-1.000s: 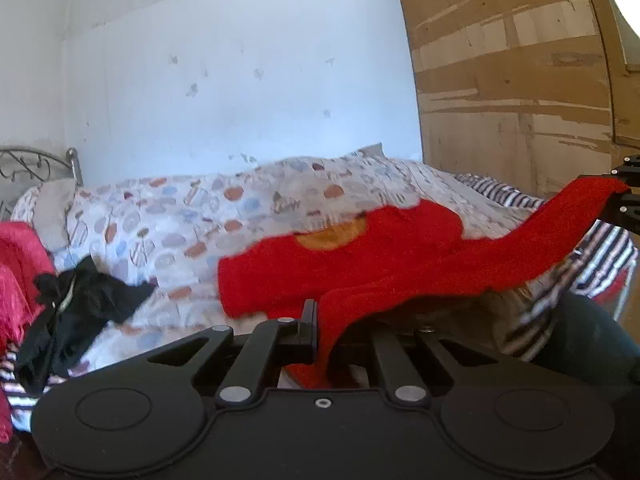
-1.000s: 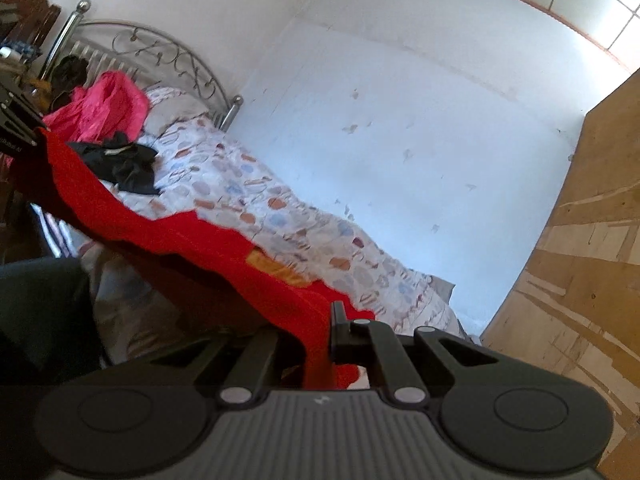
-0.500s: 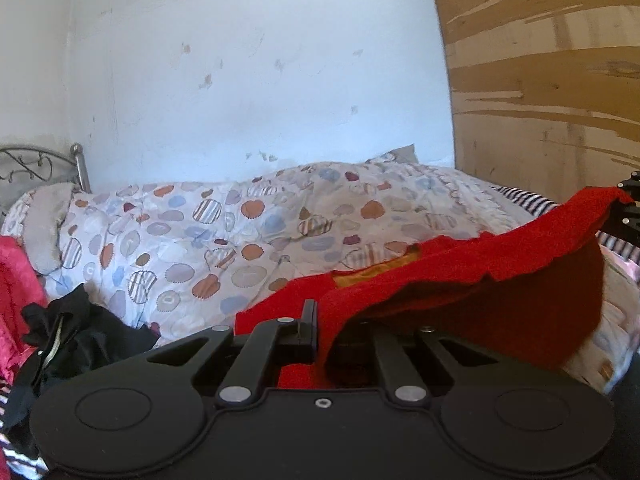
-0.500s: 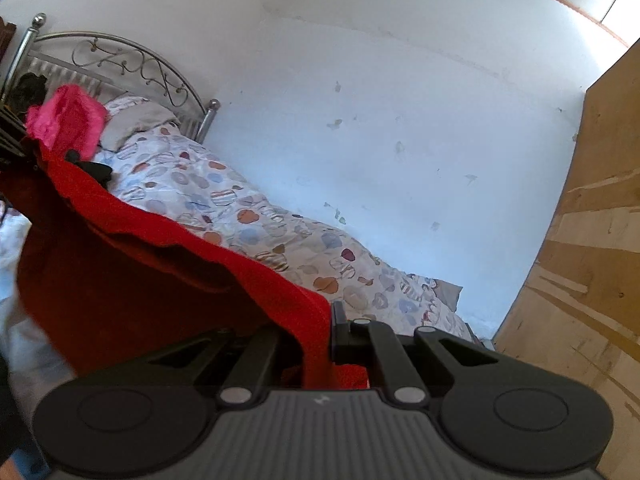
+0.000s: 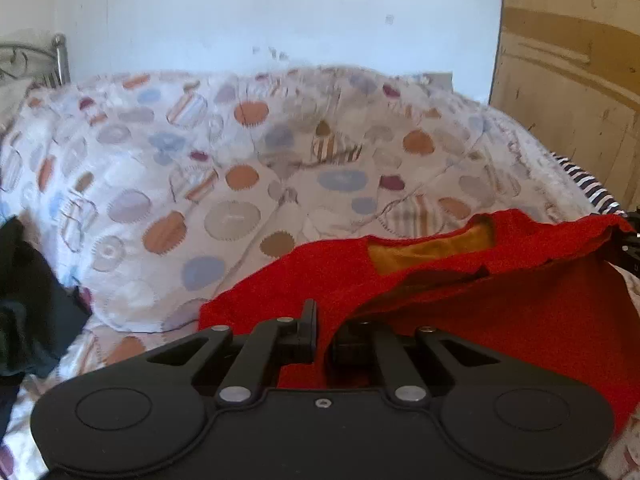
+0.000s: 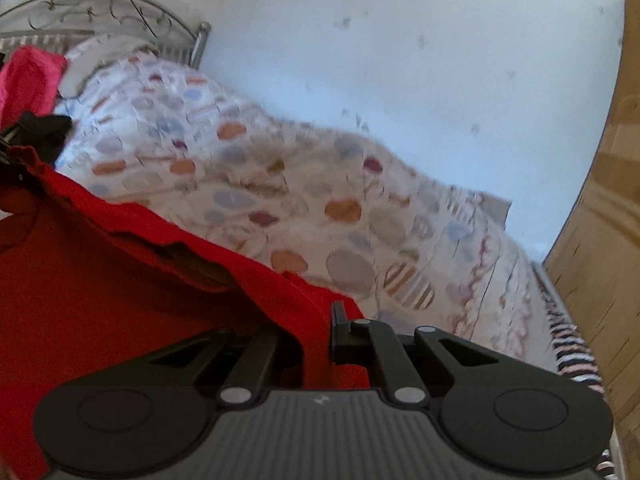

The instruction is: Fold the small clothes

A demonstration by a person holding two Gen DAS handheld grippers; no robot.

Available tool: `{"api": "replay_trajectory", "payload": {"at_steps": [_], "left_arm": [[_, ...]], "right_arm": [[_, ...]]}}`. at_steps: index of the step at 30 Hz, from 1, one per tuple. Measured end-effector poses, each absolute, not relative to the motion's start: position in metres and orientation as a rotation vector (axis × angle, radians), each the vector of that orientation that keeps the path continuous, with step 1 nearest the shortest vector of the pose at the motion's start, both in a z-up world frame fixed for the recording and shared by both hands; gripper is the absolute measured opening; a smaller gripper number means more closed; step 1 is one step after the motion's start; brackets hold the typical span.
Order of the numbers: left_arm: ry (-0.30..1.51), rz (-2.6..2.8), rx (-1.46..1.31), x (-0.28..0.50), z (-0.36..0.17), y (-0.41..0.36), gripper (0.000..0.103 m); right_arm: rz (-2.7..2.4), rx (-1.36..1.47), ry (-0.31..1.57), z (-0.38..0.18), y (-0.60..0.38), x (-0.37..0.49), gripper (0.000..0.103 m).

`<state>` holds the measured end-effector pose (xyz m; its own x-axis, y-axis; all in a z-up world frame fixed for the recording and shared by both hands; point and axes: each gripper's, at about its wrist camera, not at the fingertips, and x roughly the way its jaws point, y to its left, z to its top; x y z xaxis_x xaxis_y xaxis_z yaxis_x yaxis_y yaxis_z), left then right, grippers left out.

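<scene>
Both grippers, left gripper (image 5: 322, 334) and right gripper (image 6: 316, 344), pinch the red garment (image 5: 500, 304) taut between them, spreading it for laying flat on the bed (image 5: 240, 184) toward twelve o'clock.

This was a bedroom in a home. A bed (image 5: 248, 168) with a dot-patterned quilt stood against a scuffed white wall (image 6: 400, 60). At its head rose a curled metal headboard (image 6: 100, 12), loose clothes (image 6: 32, 80) lay near it, and wooden panelling (image 5: 572, 80) stood past its foot.
</scene>
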<state>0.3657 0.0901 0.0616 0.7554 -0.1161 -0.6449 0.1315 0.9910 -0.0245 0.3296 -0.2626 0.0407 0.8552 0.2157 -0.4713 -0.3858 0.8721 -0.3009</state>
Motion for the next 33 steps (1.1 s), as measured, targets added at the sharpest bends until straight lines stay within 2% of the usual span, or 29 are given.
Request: {"api": "replay_trajectory", "payload": {"at_steps": [7, 9, 11, 12, 14, 17, 18, 19, 20, 21, 22, 24, 29, 31, 33], "left_arm": [[0.787, -0.143, -0.044, 0.412, 0.037, 0.102, 0.01], [0.795, -0.153, -0.076, 0.415, 0.035, 0.109, 0.016], [0.801, -0.168, -0.094, 0.416, 0.035, 0.118, 0.033], [0.804, -0.182, -0.113, 0.417, 0.035, 0.124, 0.037], [0.826, -0.208, -0.186, 0.419, 0.034, 0.139, 0.056], [0.829, -0.221, -0.29, 0.417, 0.032, 0.16, 0.062], [0.819, -0.222, -0.307, 0.415, 0.033, 0.164, 0.064], [0.801, -0.225, -0.318, 0.412, 0.035, 0.166, 0.072], [0.779, -0.226, -0.316, 0.407, 0.036, 0.167, 0.083], [0.76, -0.227, -0.307, 0.403, 0.038, 0.167, 0.089], [0.731, -0.224, -0.297, 0.399, 0.039, 0.167, 0.099], [0.696, -0.203, -0.293, 0.395, 0.043, 0.17, 0.101], [0.643, -0.139, -0.409, 0.389, 0.058, 0.191, 0.101], [0.612, -0.184, -0.35, 0.379, 0.064, 0.184, 0.102], [0.601, -0.238, -0.251, 0.367, 0.066, 0.168, 0.102]], "right_arm": [[0.336, -0.402, 0.532, 0.011, -0.257, 0.368, 0.007], [0.344, -0.39, 0.547, 0.005, -0.258, 0.373, 0.01], [0.356, -0.368, 0.562, 0.003, -0.261, 0.377, 0.016], [0.361, -0.357, 0.569, 0.002, -0.264, 0.38, 0.019], [0.39, -0.319, 0.58, 0.003, -0.269, 0.384, 0.021], [0.405, -0.245, 0.597, 0.006, -0.278, 0.391, 0.043], [0.4, -0.221, 0.6, 0.007, -0.282, 0.393, 0.054], [0.395, -0.196, 0.604, 0.008, -0.286, 0.395, 0.065], [0.385, -0.18, 0.606, 0.009, -0.289, 0.397, 0.071], [0.375, -0.164, 0.605, 0.01, -0.292, 0.399, 0.077], [0.374, -0.143, 0.609, 0.011, -0.296, 0.401, 0.079], [0.36, -0.114, 0.624, 0.01, -0.301, 0.406, 0.085], [0.278, -0.086, 0.609, 0.011, -0.306, 0.407, 0.093], [0.254, -0.049, 0.578, 0.014, -0.313, 0.406, 0.098], [0.275, 0.034, 0.571, 0.017, -0.325, 0.406, 0.098]]}}
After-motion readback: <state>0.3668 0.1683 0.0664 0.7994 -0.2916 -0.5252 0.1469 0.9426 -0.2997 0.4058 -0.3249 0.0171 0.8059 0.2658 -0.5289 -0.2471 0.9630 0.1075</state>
